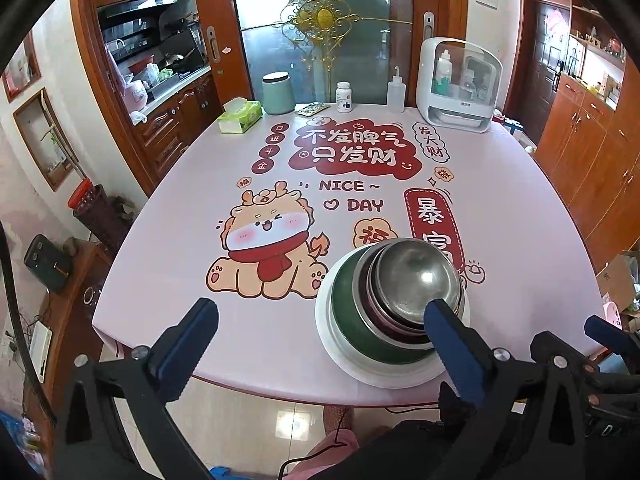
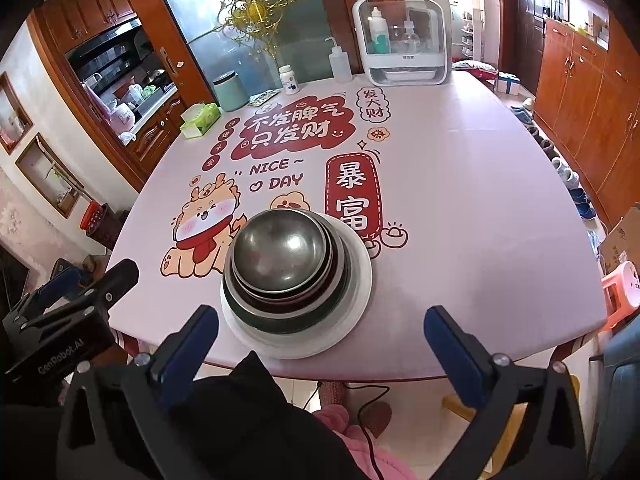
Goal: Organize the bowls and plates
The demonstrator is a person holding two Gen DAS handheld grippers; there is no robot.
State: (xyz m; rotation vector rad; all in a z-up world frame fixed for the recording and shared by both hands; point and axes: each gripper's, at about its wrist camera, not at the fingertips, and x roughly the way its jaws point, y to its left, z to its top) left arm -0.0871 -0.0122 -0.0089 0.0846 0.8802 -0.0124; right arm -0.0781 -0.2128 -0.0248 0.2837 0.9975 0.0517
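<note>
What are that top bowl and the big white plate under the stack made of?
The top bowl looks like stainless steel: dull grey with soft bright highlights and faint scuffing, more brushed than mirror-polished. The white plate looks like glazed ceramic or melamine: plain, smooth, evenly white. The views cannot settle which.

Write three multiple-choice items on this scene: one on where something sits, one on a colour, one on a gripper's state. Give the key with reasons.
1. Where does the white plate with the stacked dishes lie?
A. near the table's front edge
B. beside the tissue box
C. inside the white cabinet

2. What colour is the plate right above the white one?
A. yellow
B. dark green
C. blue

3. How does the right gripper stand?
A. shut on the steel bowl
B. open, empty
C. shut on the plate

Key: 1 A, the pink table ends just before it. 2 B, the green plate shows under the steel bowl. 3 B, its fingers are spread wide apart, holding nothing.
</note>
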